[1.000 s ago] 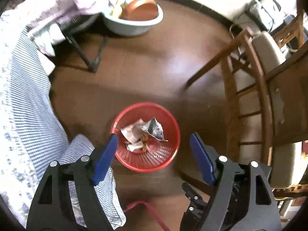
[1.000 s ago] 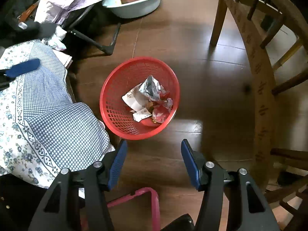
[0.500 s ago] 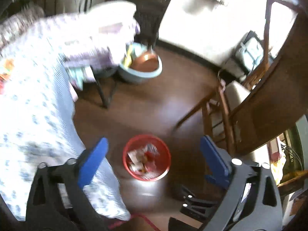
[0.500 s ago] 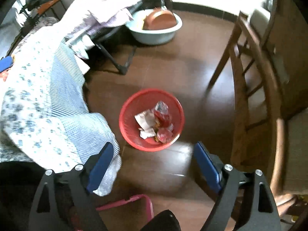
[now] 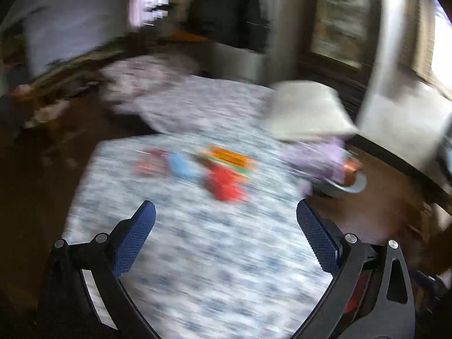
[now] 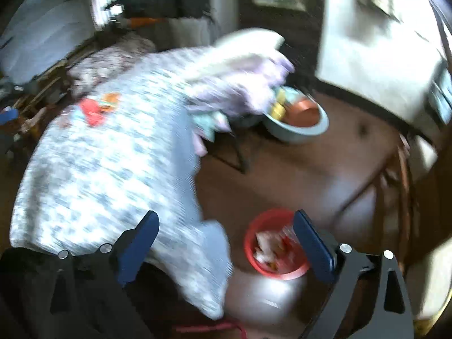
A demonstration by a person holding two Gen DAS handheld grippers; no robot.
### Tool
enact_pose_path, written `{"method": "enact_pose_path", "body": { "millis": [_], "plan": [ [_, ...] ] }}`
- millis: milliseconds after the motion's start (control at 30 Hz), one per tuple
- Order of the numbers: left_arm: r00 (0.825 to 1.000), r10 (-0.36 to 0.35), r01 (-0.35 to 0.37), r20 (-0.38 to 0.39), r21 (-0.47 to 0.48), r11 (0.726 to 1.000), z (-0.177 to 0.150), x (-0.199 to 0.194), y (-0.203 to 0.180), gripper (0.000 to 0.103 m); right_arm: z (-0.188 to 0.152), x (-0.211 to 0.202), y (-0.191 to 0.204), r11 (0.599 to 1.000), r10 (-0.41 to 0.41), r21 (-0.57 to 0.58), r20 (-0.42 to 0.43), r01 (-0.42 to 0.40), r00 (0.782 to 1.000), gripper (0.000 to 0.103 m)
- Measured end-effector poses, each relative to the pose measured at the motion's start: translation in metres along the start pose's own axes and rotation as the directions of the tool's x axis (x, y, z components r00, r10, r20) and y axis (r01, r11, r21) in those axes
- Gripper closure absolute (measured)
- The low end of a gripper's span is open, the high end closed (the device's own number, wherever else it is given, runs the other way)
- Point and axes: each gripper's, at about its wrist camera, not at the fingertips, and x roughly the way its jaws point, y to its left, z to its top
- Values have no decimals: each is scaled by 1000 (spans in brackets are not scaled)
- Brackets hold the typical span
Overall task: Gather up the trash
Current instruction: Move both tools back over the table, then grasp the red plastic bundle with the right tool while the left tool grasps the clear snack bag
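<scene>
Both views are blurred by motion. My left gripper (image 5: 226, 212) hangs open and empty above a table in a blue-and-white patterned cloth (image 5: 203, 254). Further along the cloth lie a red wrapper (image 5: 224, 185), an orange pack (image 5: 230, 158), a light blue piece (image 5: 180, 165) and a dark red piece (image 5: 148, 163). My right gripper (image 6: 226, 223) has its jaws opening with nothing between them. Low on the floor stands the red basket (image 6: 255, 226) holding crumpled wrappers (image 6: 267, 250), beside the right-hand finger. The red wrapper (image 6: 91, 110) also shows far up the cloth (image 6: 107, 169).
A pale blue basin (image 6: 299, 132) with a brown bowl stands on the brown floor (image 6: 296, 183) behind the table. Pale purple cloth (image 6: 240, 84) is heaped at the table's far end. A wooden chair (image 6: 401, 169) stands at the right. Clutter lines the far left.
Both grippers have risen and swung up from over the red basket to face the table top. Both sets of jaws have spread wider. The basket has left the left wrist view.
</scene>
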Motion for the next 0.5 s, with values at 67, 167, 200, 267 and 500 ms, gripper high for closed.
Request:
{"method": "enact_pose_path", "body": {
  "millis": [67, 167, 200, 267, 500],
  "plan": [
    [995, 98, -98, 12, -42, 994, 12, 8, 35, 7, 19, 1, 37, 997, 48, -53, 19, -47, 999, 9],
    [986, 167, -166, 3, -103, 981, 25, 22, 72, 7, 45, 2, 92, 985, 121, -130, 45, -114, 992, 9],
    [985, 173, -172, 2, -120, 978, 27, 28, 82, 7, 54, 4, 112, 980, 138, -156, 54, -128, 989, 9],
    [984, 180, -179, -6, -149, 972, 27, 40, 99, 7, 67, 10, 140, 972, 160, -187, 67, -145, 985, 9],
    [973, 227, -230, -40, -238, 944, 1, 70, 153, 7, 112, 67, 205, 967, 137, -224, 67, -119, 988, 9]
  ]
}}
